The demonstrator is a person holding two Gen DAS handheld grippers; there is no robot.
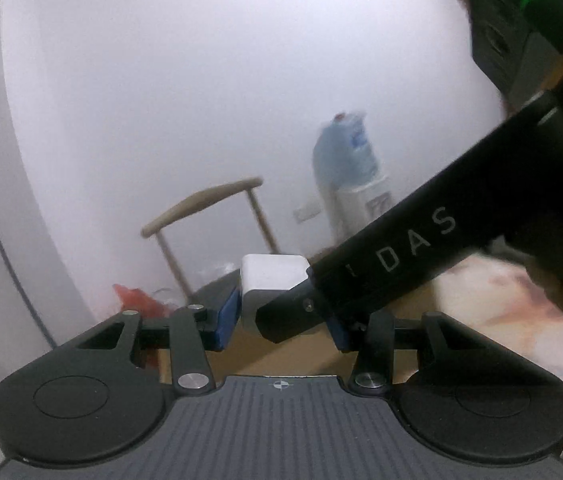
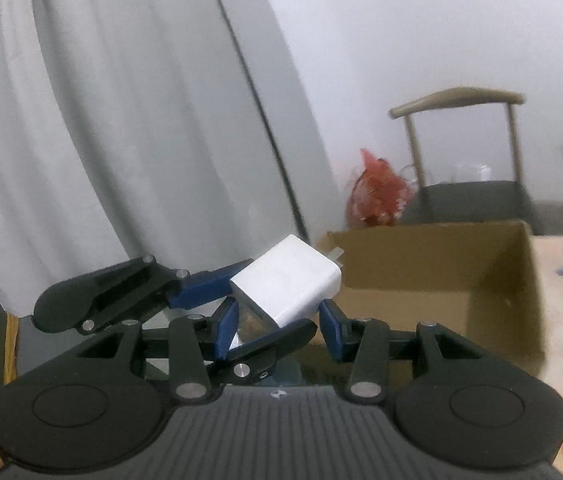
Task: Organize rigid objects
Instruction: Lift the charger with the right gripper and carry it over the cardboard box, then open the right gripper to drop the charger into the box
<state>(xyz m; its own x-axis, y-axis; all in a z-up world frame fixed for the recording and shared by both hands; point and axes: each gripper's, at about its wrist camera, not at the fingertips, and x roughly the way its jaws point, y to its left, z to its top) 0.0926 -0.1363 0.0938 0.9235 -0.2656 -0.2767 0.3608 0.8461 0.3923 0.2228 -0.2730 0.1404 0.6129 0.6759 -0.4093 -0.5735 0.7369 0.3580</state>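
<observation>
A white charger [image 2: 287, 282], a small block with metal prongs [image 2: 336, 258] at one end, is held up in the air between the two tools, in front of an open cardboard box [image 2: 493, 276]. In the right wrist view the left gripper [image 2: 265, 304] is seen coming in from the left, its blue-padded fingers [image 2: 205, 286] clamped on the charger from opposite sides, one finger above and one below as seen from there. In the same view the right gripper [image 2: 277, 330] is seen with its fingers standing apart; the charger's lower end sits between the blue pads, but whether they actually press on it cannot be told from the pictures. In the left wrist view the charger [image 1: 273, 276] is seen held against the left gripper's [image 1: 281, 320] left blue pad [image 1: 227, 318], while the right-hand pad is mostly hidden behind the dark body of the right gripper [image 1: 285, 318], which crosses the view from the upper right. The box is seen empty where its inside shows, with the prongs pointed toward it. Behind the box, a wooden chair [image 2: 465, 152] and a red bag [image 2: 377, 192] are seen against a white wall, and a grey curtain [image 2: 101, 120] is hung at the left. A water dispenser [image 1: 351, 172] is visible in the left wrist view, blurred.
</observation>
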